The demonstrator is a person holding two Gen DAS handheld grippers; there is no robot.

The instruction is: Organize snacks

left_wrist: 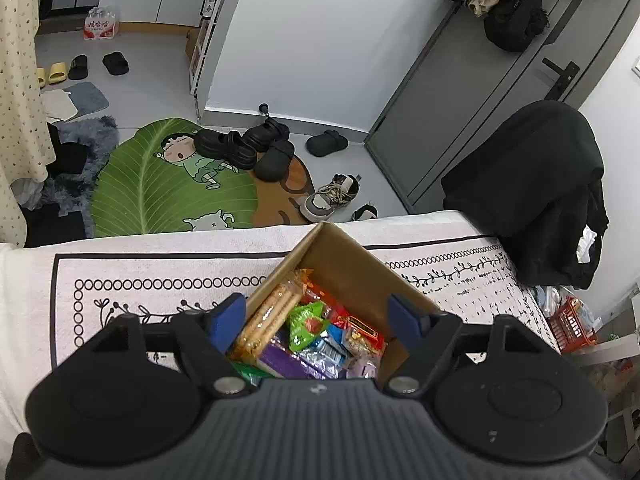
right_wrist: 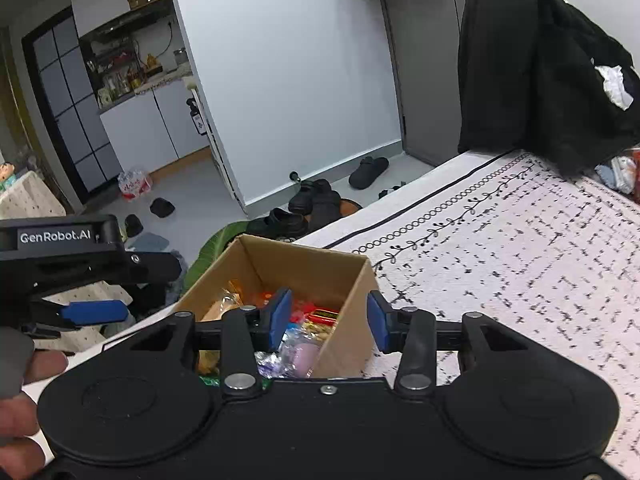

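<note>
The left gripper (left_wrist: 318, 316) hangs over the open cardboard box (left_wrist: 352, 268) with its blue pads (left_wrist: 228, 314) spread wide and nothing between them; the right gripper (right_wrist: 328, 320) is likewise parted and empty, its left pad above the box's contents and its right pad outside the box's right wall, so that wall sits between the jaws. The box, the landmark here, rests on the white patterned cloth (left_wrist: 160, 276) near the cloth's far edge and holds the snacks: a long pack of biscuit sticks (left_wrist: 268, 316) against its left wall, a green packet (left_wrist: 306, 322) in the middle, a purple pack (left_wrist: 286, 362) toward the near side, and a red-and-gold packet (left_wrist: 362, 330) toward the right wall. The step in hand looks like reaching in for one snack to sort out. To do it well, the left gripper should pick the topmost loose item, probably the green packet, come straight down over it, and close across its narrow width rather than on crinkled foil edges, which may slip. The right gripper could pinch the right wall to steady the light box, which may otherwise slide on the cloth. The cloth right of the box lies bare and offers room to lay snacks out.
</note>
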